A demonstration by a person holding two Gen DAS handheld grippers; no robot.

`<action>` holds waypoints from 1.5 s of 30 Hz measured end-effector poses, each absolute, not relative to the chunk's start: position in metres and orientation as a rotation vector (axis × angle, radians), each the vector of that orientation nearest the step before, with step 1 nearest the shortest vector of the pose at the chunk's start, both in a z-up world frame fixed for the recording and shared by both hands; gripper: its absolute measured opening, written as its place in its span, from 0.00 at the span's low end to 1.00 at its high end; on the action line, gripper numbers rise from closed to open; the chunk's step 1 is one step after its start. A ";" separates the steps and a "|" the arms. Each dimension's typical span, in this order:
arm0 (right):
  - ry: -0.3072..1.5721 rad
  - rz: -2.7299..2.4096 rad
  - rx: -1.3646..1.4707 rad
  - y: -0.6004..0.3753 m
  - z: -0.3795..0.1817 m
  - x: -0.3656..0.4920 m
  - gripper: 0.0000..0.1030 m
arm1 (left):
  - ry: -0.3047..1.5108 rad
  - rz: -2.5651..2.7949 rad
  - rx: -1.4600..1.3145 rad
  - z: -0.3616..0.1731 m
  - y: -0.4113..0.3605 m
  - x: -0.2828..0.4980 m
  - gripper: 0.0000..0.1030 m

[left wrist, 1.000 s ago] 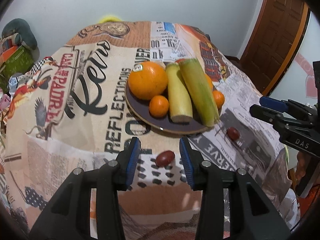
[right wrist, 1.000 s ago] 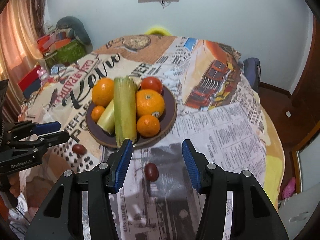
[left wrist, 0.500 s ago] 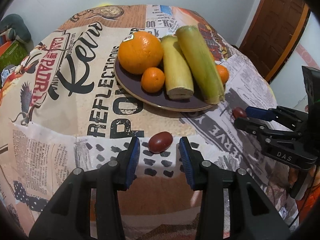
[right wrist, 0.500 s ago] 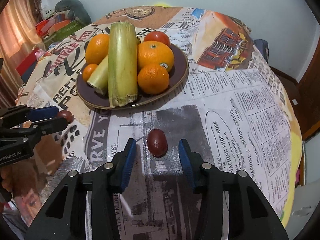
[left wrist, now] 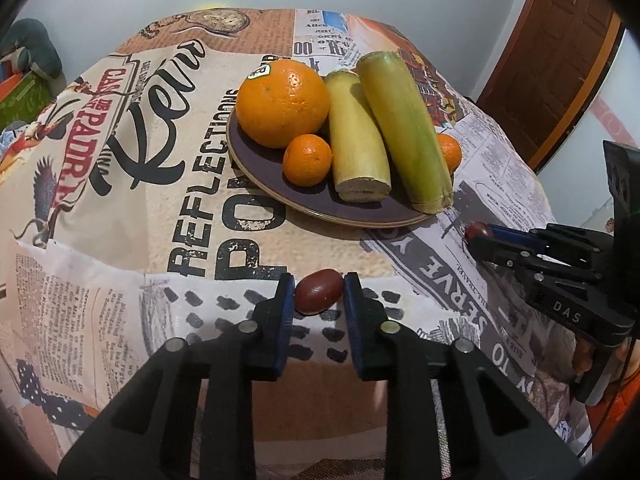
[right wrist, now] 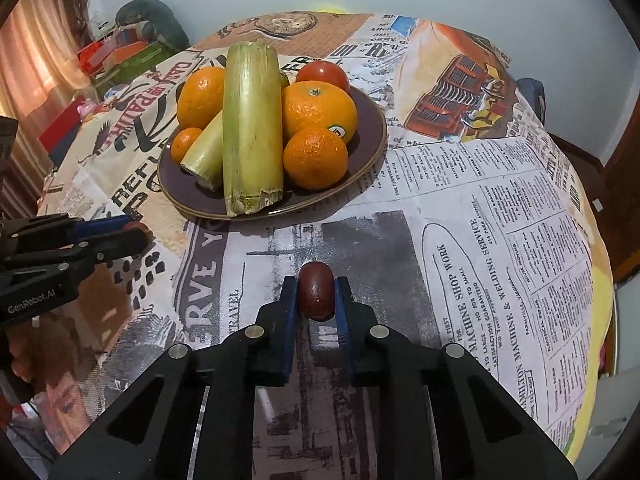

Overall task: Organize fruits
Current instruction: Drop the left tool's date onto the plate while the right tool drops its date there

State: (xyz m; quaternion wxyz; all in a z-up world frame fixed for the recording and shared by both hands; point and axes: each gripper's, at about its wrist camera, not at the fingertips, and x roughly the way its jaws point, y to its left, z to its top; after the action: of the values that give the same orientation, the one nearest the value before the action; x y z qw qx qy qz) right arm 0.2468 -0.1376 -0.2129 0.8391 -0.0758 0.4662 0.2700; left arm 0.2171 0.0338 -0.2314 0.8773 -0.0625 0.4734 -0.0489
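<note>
Round table w/ newsprint cloth (right wrist: 500, 240) under everything. Dark plate (right wrist: 372, 136) = landmark, mid-table: holds 2 green stalks (right wrist: 252, 128), big orange (left wrist: 282, 102), more oranges, tomato (right wrist: 322, 74) at far rim. Left gripper (left wrist: 319, 292) near plate's front-left edge, clenched on small dark-red fruit (left wrist: 319, 292), fruit at cloth level. Right gripper (right wrist: 316, 294) in front of plate, right side, clenched on 2nd dark-red fruit (right wrist: 316, 290). Can't tell if either fruit lifted off cloth.
</note>
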 end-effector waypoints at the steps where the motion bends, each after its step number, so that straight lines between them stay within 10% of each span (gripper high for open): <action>1: 0.982 0.571 -0.158 -0.138 -0.211 0.247 0.16 | 0.986 -0.104 -0.125 -0.231 0.033 0.217 0.23; 45: 0.884 0.545 -0.051 -0.130 -0.189 0.325 0.16 | 0.884 -0.034 -0.111 -0.208 0.062 0.286 0.23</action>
State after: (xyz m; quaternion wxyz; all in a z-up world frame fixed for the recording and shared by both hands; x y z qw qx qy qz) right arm 0.3249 -0.1299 -0.1888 0.8678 -0.0246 0.4224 0.2605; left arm 0.2859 0.0621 -0.2075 0.9022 -0.0539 0.4277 -0.0163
